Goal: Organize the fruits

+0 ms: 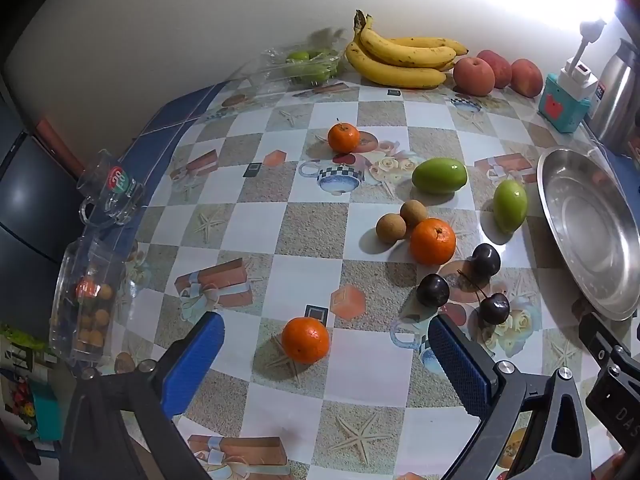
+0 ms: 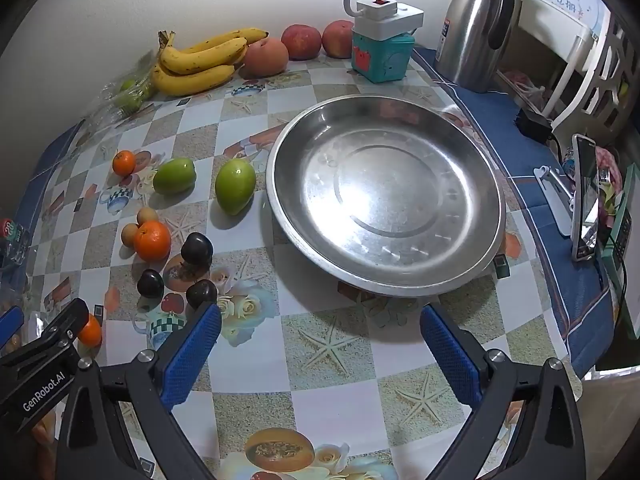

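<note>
We find the loose fruit scattered on the bench at 9 o'clock of the empty steel dish [image 2: 384, 196], which we judge to be the collection point. The left gripper [image 1: 324, 354] frames the nearest tangerine [image 1: 305, 339] with jaws wide apart, gripping nothing. The right gripper [image 2: 320, 350] faces the dish, jaws equally wide, holding nothing.

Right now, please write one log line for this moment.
left gripper: open, around orange | right gripper: open, empty | plate: empty
</note>
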`<state>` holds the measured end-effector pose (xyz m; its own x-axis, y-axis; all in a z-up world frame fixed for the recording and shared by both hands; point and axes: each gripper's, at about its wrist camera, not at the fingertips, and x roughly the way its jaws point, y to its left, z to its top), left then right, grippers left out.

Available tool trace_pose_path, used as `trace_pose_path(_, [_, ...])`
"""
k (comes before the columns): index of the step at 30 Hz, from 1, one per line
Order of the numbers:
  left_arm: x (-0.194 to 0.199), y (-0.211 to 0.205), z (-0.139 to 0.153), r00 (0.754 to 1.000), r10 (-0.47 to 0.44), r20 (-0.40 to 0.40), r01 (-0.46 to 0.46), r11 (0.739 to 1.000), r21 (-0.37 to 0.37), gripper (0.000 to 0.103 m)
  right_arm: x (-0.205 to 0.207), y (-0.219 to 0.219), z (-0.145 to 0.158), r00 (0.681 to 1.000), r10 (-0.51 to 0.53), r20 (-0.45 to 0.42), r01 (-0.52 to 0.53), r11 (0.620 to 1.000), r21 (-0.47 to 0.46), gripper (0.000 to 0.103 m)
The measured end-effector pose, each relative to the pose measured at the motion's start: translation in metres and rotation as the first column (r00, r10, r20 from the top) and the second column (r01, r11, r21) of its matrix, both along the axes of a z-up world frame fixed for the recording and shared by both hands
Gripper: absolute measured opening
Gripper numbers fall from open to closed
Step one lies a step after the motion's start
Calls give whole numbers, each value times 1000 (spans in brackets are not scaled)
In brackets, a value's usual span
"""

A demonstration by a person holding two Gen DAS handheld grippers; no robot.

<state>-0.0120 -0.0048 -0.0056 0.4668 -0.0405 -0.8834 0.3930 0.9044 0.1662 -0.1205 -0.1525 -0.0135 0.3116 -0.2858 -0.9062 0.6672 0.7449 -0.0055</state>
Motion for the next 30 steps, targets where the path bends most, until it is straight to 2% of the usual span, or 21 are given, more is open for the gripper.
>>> trace_pose_path(30, [-1, -1, -3, 1000, -3, -3, 3, 1000, 3, 103, 0, -1, -1, 1000, -1, -1, 1, 1000, 1, 100])
